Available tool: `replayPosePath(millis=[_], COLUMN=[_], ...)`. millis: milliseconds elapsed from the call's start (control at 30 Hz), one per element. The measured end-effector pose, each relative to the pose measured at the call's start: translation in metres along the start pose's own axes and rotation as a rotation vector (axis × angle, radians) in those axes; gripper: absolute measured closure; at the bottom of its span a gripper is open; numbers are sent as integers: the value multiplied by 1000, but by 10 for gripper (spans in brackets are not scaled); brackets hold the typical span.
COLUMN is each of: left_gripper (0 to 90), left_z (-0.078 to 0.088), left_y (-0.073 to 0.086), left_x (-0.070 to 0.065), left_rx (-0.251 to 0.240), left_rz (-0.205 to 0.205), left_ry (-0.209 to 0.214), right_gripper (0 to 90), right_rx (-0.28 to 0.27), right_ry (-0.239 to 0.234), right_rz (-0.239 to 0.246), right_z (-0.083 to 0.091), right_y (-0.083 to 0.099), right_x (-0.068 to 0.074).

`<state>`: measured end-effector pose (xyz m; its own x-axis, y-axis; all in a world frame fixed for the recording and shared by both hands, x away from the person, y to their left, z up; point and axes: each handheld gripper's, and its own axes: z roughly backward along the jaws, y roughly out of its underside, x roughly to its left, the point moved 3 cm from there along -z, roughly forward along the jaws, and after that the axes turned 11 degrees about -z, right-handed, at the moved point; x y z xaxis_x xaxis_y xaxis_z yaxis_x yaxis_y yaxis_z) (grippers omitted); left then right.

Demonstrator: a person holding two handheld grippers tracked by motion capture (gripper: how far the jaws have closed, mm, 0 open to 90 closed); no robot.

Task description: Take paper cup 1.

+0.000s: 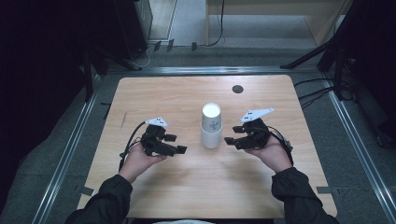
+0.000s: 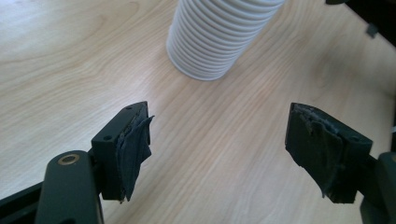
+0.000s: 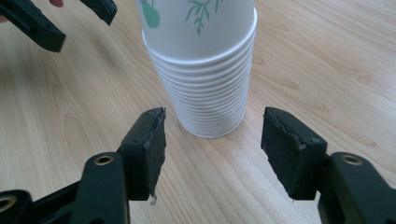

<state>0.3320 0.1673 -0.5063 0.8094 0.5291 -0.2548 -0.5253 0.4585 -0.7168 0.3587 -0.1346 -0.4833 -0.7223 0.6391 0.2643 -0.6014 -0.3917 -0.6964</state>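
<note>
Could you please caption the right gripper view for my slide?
Right gripper, fingers apart, faces an upside-down stack of paper cups on the wooden table.

Stack of paper cups [image 1: 211, 127] sits upside down mid-table [image 1: 187, 186], left gripper [image 1: 179, 143] and right gripper [image 1: 230, 135] flanking it on either side, both near but not touching.

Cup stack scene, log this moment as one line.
cup stack: upright, mid-table, untouched | left gripper: open, beside it | right gripper: open, facing it
</note>
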Motion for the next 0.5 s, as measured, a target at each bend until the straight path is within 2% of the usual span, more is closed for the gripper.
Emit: replayPosePath(millis=[33, 67, 100, 133, 233, 333, 500], left_gripper=[222, 222, 222, 222, 222, 222, 222], left_z=[0, 2, 3, 4, 5, 6, 11], left_y=[0, -1, -2, -2, -1, 1, 4], left_x=[0, -1, -2, -3, -3, -3, -5], left_rx=[-5, -10, -16, -10, 14, 15, -4], left_rz=[17, 26, 19, 1, -20, -15, -31], left_ry=[17, 16, 9, 8, -12, -19, -11], right_gripper=[395, 397, 397, 397, 394, 392, 368], right_rx=[5, 14, 14, 17, 3, 5, 22], right_ry=[4, 7, 7, 6, 7, 5, 16], right_rz=[6, 14, 14, 20, 31, 31, 91], right_z=[0, 2, 2, 3, 7, 9, 10], right_y=[0, -1, -1, -1, -7, -9, -17], right_x=[0, -1, -1, -1, -3, -3, 0])
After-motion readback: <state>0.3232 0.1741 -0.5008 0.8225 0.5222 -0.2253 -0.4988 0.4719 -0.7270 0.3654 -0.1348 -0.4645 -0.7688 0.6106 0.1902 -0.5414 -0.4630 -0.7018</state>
